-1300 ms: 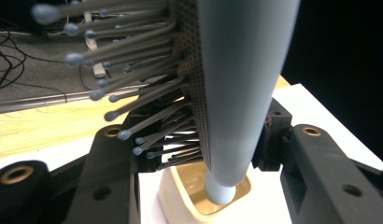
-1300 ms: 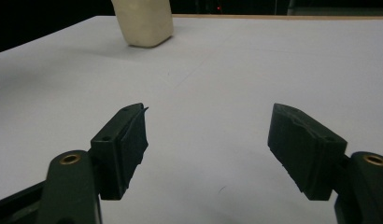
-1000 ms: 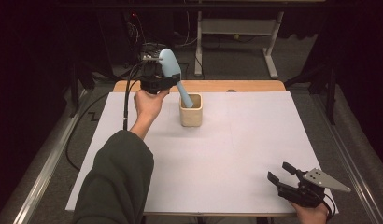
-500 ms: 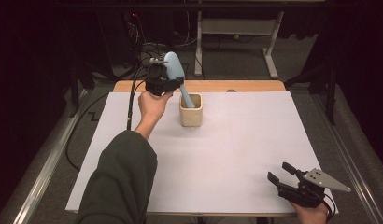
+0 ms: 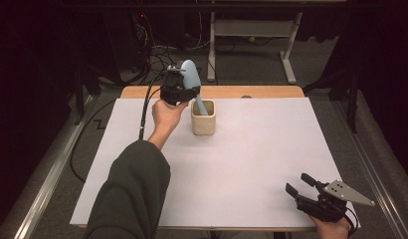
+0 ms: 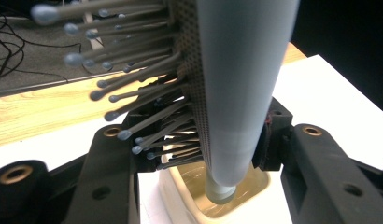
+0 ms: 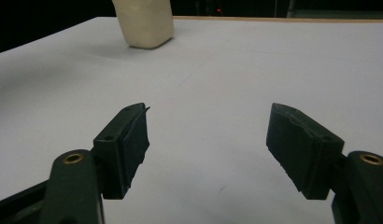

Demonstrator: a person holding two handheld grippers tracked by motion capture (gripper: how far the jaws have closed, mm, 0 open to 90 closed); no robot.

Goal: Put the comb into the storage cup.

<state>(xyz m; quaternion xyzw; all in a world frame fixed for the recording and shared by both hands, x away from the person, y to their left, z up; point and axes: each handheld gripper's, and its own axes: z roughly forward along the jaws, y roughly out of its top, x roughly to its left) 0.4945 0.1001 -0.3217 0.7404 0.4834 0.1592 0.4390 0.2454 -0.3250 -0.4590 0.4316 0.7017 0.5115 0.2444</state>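
Hairbrush (image 5: 191,79) is clamped in my left tongs (image 6: 203,154), handle tip just dipping into the cream cup (image 5: 203,117) at the desk's (image 5: 271,149) far side. Lowering and release are left, I'd say. My right tongs (image 7: 206,140) gape wide and empty, near edge.

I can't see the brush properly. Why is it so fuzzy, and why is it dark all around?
Left gripper view: the hairbrush sits too close, so it blurs. High view: light falls on the white table; the floor stays dark.
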